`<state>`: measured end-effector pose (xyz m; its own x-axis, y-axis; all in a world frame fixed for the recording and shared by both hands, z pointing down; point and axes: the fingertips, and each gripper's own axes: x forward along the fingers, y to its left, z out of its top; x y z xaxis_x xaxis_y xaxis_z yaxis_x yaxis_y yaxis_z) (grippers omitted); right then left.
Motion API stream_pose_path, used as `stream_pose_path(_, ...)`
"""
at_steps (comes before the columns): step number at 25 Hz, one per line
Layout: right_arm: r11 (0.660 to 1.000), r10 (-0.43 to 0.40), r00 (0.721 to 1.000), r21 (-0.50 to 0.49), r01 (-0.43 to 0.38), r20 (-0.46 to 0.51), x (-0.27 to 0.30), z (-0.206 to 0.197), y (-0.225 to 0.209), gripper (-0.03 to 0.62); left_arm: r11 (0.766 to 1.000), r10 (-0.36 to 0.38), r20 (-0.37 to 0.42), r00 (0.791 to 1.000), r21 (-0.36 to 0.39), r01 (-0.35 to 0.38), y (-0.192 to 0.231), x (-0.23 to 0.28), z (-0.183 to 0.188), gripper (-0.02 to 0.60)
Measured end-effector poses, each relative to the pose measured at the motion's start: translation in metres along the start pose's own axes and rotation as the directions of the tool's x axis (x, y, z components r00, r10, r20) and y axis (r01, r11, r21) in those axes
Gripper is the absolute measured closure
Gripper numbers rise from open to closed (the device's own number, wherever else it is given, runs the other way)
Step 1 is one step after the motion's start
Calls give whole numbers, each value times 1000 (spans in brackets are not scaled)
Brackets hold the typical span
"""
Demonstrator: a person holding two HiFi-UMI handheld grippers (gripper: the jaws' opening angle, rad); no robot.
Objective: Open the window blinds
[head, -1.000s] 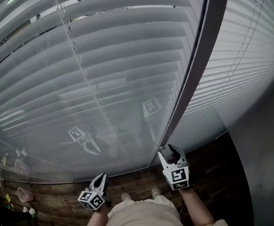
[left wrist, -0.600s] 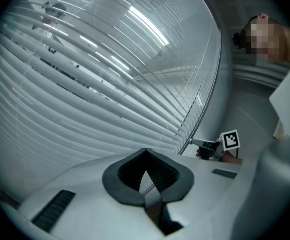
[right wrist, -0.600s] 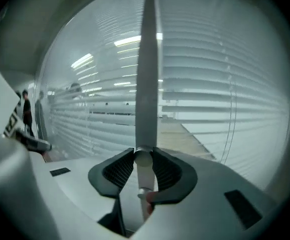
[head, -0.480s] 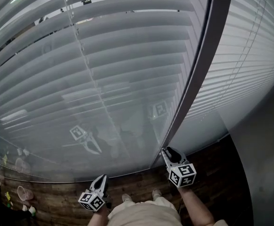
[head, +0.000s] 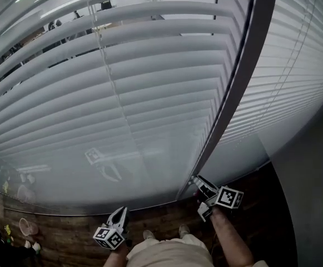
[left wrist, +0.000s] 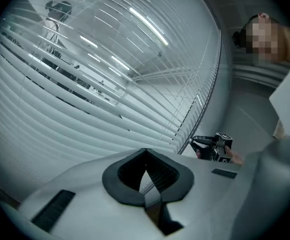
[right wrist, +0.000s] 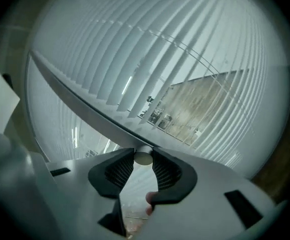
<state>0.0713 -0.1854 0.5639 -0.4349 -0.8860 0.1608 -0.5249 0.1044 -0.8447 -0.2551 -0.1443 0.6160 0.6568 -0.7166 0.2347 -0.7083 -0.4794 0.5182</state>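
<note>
Right gripper [right wrist: 144,152] pinches the blind wand's round tip [right wrist: 143,158]; left gripper [left wrist: 145,174] closed, empty.

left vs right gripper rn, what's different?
Jaws: left gripper shut on nothing; right gripper clamped on a round white knob. Place: left gripper back from the blinds; right gripper at the foot of the dark window post. Both point toward the blinds.

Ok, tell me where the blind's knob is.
Right gripper view, centre: the knob is pinched in the right gripper, just under the window post.
</note>
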Motion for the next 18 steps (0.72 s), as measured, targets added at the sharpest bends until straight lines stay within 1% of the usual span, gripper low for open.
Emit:
stream_pose_path(3,991,46,999,129,-45,-6,-1,0,-1,473,1000,0,0,1000,1,0,2,-1,-2,566)
stream_pose_path(5,972,69,998,225,-66,-6,-1,-2,-5,473,1000,3,0,1000,4,-3,2,-3,-3,566)
stream_pose_path(7,934,109,994,340,-107,13,-1,-3,-7,473,1000,6,0,1000,-1,-6,2,-4,-3,566)
stream_pose_path(11,837,171,983,517,-180,67,-1,-5,-6,473,1000,10,-2,1000,-8,-10,3,-6,-5,566)
stream_pose_path(13,770,196,976,601,-214,96,-1,-8,-8,473,1000,13,-4,1000,-6,-13,3,-7,-6,566)
stream_pose_path(14,726,211,971,647,-233,114,-1,-9,-9,474,1000,15,-5,1000,-5,-15,2,-8,-6,566)
stream_pose_path(16,623,241,958,732,-275,155,-1,-12,-10,474,1000,15,-4,1000,-6,-15,2,-9,-7,566)
stream_pose_path(18,510,270,942,800,-316,200,1,-15,-13,476,1000,16,1,1000,-9,-16,1,-9,-5,566)
